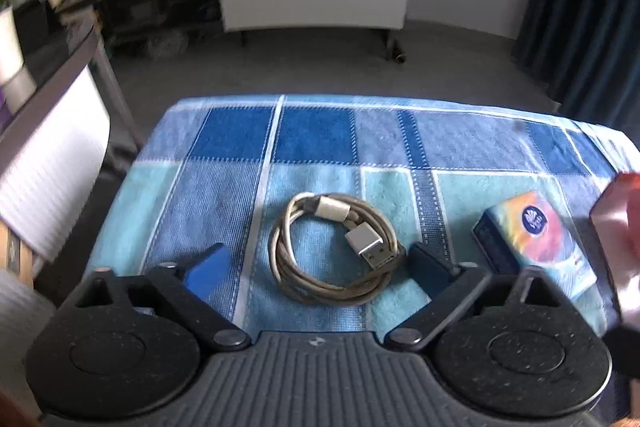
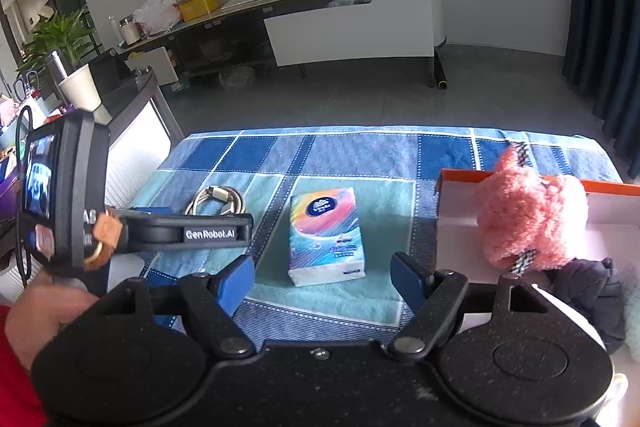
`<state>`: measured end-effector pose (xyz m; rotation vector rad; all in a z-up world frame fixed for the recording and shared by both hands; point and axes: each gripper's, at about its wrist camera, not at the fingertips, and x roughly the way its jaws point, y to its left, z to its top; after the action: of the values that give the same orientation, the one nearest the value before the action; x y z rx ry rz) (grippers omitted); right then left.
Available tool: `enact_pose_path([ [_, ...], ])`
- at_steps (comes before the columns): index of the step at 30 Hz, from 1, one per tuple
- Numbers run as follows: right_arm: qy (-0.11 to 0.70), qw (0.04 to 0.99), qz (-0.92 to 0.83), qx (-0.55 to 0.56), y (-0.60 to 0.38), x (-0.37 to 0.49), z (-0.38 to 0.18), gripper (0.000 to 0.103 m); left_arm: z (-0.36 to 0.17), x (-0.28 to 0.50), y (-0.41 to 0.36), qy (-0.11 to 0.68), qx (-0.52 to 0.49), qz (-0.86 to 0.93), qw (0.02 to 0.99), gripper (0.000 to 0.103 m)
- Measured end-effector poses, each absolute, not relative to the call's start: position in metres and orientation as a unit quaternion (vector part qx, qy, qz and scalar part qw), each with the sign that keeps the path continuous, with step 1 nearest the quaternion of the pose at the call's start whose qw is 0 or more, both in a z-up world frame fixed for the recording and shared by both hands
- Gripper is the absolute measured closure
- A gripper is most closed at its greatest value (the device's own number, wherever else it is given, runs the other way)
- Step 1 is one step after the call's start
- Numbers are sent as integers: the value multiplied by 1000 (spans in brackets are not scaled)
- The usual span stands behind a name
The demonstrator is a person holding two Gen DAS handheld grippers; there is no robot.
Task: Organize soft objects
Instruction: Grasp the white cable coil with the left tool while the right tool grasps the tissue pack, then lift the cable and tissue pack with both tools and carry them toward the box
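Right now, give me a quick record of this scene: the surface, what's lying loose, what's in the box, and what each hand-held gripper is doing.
surface: blue checked towel
loose items: coiled USB cable; tissue pack to its right
box: orange-rimmed box at the towel's right side
in box: pink fluffy item, dark cloth
left hand-held gripper: open, empty, fingers either side of the cable
right hand-held gripper: open, empty, lined up on the tissue pack
not boxed yet: cable, tissue pack
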<state>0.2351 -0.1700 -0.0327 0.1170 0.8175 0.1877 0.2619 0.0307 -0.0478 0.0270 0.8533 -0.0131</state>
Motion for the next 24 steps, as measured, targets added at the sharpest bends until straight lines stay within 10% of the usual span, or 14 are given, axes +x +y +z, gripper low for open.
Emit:
enact_pose_path([
  [2, 401, 909, 95, 57, -168, 239, -34, 14, -46, 257, 31, 399, 22, -24, 916, 30],
  [17, 437, 893, 101, 28, -150, 288, -65, 14, -24, 214, 43, 402, 10, -36, 915, 31],
  [19, 440, 892, 101, 21, -146, 290, -68, 36, -23, 207, 43, 404, 7, -33, 914, 31],
  [24, 432, 896, 100, 22, -144, 277, -61, 39, -17, 194, 41, 403, 11, -29, 914, 31],
])
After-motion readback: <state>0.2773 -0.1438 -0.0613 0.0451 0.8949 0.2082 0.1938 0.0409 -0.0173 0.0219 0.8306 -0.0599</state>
